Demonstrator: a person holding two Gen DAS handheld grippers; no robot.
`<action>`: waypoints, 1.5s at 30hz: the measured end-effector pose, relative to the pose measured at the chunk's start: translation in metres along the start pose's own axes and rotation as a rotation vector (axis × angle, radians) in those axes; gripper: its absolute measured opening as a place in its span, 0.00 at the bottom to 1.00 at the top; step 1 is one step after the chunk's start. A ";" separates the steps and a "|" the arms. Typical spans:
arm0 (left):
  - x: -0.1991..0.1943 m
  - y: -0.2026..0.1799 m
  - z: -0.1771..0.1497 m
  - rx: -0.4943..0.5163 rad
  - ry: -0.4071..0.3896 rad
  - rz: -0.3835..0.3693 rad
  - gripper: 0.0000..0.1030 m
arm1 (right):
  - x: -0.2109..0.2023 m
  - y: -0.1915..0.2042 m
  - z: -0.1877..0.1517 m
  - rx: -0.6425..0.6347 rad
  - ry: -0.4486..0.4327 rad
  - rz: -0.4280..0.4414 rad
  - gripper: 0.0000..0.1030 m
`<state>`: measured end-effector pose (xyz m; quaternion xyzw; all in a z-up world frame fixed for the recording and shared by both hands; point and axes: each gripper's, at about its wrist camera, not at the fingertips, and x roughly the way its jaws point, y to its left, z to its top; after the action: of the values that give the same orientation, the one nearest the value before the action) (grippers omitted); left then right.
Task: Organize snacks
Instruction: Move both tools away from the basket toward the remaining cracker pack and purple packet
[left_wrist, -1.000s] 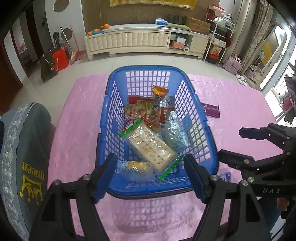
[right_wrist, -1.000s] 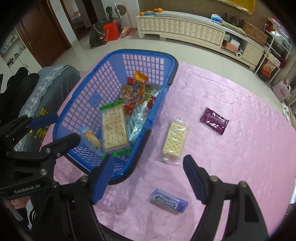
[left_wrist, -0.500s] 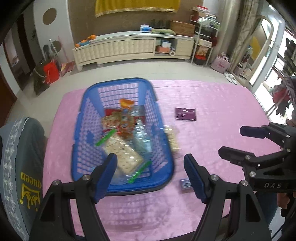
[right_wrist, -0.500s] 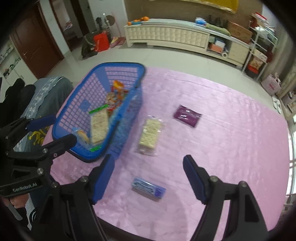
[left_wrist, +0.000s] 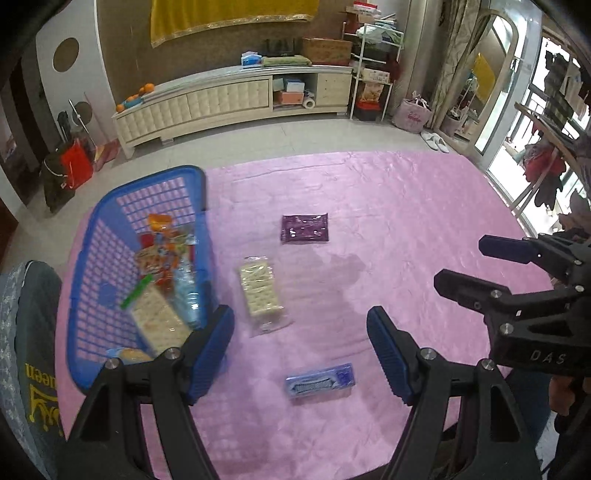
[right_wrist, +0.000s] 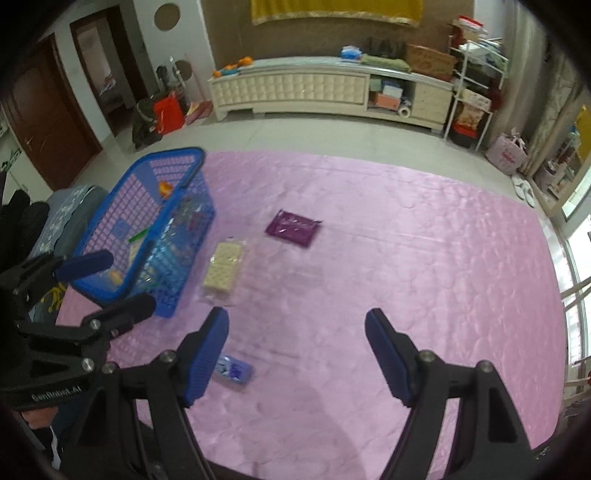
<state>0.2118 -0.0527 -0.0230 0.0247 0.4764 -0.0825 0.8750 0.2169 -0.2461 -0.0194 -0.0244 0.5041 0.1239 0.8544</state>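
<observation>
A blue basket holding several snack packs stands at the table's left side. On the pink cloth to its right lie a clear cracker pack, a purple packet and a small blue packet. My left gripper hangs open just above the blue packet, nothing between its fingers. My right gripper is open over bare cloth, the blue packet beside its left finger. Each gripper shows in the other's view.
A chair draped with a grey cloth stands by the table's left edge. Beyond the table lie tiled floor, a long cream cabinet and a shelf rack. Windows line the right side.
Both grippers have swung right, off the basket and out over the cloth. The basket has slid to the left of both views, and the loose packets now lie ahead.
</observation>
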 end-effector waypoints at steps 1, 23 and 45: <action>0.006 -0.006 -0.001 0.007 0.000 0.011 0.70 | 0.003 -0.006 -0.002 0.014 -0.002 0.003 0.78; 0.134 -0.021 -0.002 -0.049 0.053 0.175 0.49 | 0.110 -0.058 -0.016 0.101 -0.003 -0.011 0.78; 0.197 0.021 0.015 -0.095 0.184 0.333 0.41 | 0.137 -0.062 -0.024 0.133 0.036 0.118 0.78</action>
<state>0.3326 -0.0580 -0.1804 0.0693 0.5470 0.0884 0.8295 0.2741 -0.2841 -0.1547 0.0600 0.5271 0.1396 0.8361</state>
